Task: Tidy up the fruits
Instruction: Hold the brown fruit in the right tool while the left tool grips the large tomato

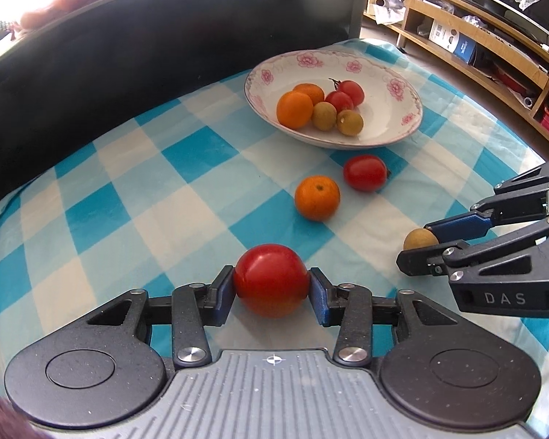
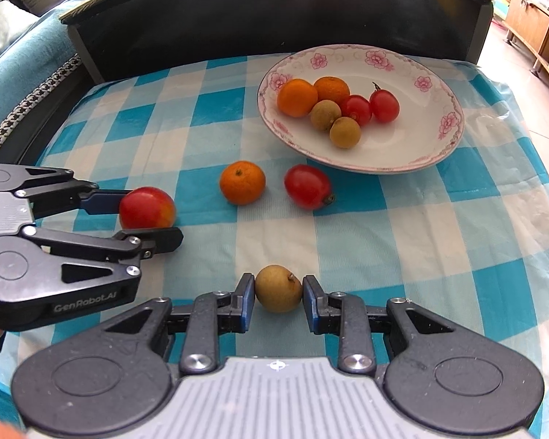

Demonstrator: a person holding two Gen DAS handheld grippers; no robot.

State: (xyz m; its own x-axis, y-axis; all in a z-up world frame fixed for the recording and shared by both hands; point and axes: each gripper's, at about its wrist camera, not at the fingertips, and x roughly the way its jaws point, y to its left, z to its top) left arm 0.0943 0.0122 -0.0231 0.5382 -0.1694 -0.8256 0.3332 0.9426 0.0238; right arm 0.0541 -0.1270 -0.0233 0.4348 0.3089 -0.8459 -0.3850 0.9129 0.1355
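- A large red tomato is gripped between the blue pads of the left gripper, low on the checked tablecloth.
- A loose orange is seen at about 12 o'clock from that tomato, with a smaller red tomato just beside it at 2 o'clock.
- The flowered plate is set farther back at 1 o'clock; two oranges, two small tomatoes and two brown longans are clustered in it, touching.
- A brown longan is clamped between the fingers of the right gripper, at 3 o'clock from the left gripper.
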